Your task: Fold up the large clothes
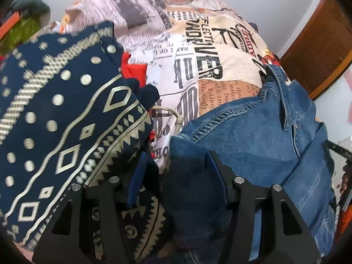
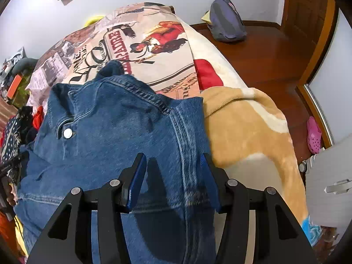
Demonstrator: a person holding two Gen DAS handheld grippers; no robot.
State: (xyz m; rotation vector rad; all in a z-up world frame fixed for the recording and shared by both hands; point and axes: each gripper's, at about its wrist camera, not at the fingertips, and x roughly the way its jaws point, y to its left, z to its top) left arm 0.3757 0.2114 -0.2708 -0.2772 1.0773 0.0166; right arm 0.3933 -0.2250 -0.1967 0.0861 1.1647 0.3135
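A blue denim jacket [image 2: 114,132] lies crumpled on the bed, with its collar and a metal button [image 2: 68,133] showing in the right wrist view. It also shows in the left wrist view [image 1: 259,136]. My left gripper [image 1: 176,167] is open, its jaws wide apart over the jacket's left edge, with dark denim between the fingers [image 1: 216,171]. My right gripper [image 2: 173,167] is open over the jacket's right side, and a seam runs between its fingers [image 2: 138,176]. Neither gripper holds the cloth.
A navy patterned garment [image 1: 66,118] lies left of the jacket, with red cloth [image 1: 134,70] behind it. The bedspread [image 1: 198,66] is printed like newspaper. A tan blanket [image 2: 248,132] hangs over the bed's right edge. A backpack [image 2: 226,22] and a pink clog [image 2: 314,136] are on the wooden floor.
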